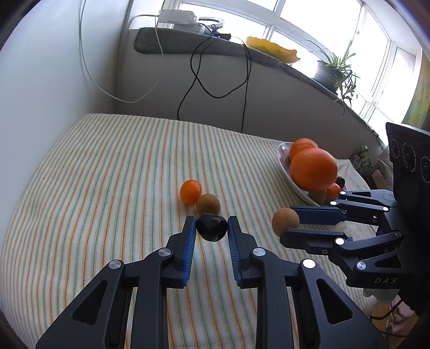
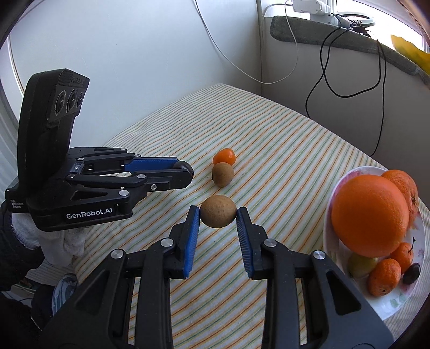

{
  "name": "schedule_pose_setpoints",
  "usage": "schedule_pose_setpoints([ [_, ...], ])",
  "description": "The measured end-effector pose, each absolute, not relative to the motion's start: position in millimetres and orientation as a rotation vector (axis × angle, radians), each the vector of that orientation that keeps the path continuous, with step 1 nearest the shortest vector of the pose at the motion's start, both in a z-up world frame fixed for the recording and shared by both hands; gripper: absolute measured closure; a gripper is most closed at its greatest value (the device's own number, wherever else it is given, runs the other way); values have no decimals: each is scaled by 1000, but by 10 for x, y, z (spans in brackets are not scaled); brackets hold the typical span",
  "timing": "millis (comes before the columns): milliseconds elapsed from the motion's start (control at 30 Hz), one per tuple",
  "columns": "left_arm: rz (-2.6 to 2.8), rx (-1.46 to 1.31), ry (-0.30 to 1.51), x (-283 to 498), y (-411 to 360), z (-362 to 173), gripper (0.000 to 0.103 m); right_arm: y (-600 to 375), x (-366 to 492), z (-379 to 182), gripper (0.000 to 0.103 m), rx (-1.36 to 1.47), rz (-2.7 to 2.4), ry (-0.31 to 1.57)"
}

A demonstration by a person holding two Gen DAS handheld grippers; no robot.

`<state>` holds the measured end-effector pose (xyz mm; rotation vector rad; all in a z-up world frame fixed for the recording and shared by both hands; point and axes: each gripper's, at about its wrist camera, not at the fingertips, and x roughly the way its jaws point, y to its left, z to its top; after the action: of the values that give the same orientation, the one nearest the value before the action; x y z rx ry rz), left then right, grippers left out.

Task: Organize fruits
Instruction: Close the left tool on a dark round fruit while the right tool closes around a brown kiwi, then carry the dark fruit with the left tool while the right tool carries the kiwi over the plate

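My left gripper [image 1: 211, 228] is shut on a small dark plum [image 1: 211, 227], which fills the gap between its blue pads. My right gripper [image 2: 218, 214] is shut on a brown kiwi [image 2: 218, 211], and the left wrist view shows it from the side with that kiwi [image 1: 285, 222] at its tips. On the striped cloth [image 2: 282, 150], just beyond both grippers, a small tangerine [image 2: 224, 156] touches a second kiwi [image 2: 222, 174]. To the right stands a white plate [image 2: 326, 236] holding a large orange [image 2: 369, 214], several tangerines, a green fruit and a dark plum.
The cloth-covered surface sits in a wall corner. Behind it a sill [image 1: 209, 45] carries a white power strip [image 1: 177, 16], hanging cables, a yellow dish [image 1: 271, 48] and a potted plant [image 1: 333, 69]. A white-gloved hand [image 2: 61, 239] holds the left gripper.
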<state>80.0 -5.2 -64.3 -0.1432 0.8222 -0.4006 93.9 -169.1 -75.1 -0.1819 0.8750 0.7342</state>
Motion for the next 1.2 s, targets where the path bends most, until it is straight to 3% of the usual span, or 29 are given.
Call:
schedule_pose_setpoints([
  [1200,-665,-102,774,732,-1375,-350,81,-3331,751,-334,73,-25,467,798],
])
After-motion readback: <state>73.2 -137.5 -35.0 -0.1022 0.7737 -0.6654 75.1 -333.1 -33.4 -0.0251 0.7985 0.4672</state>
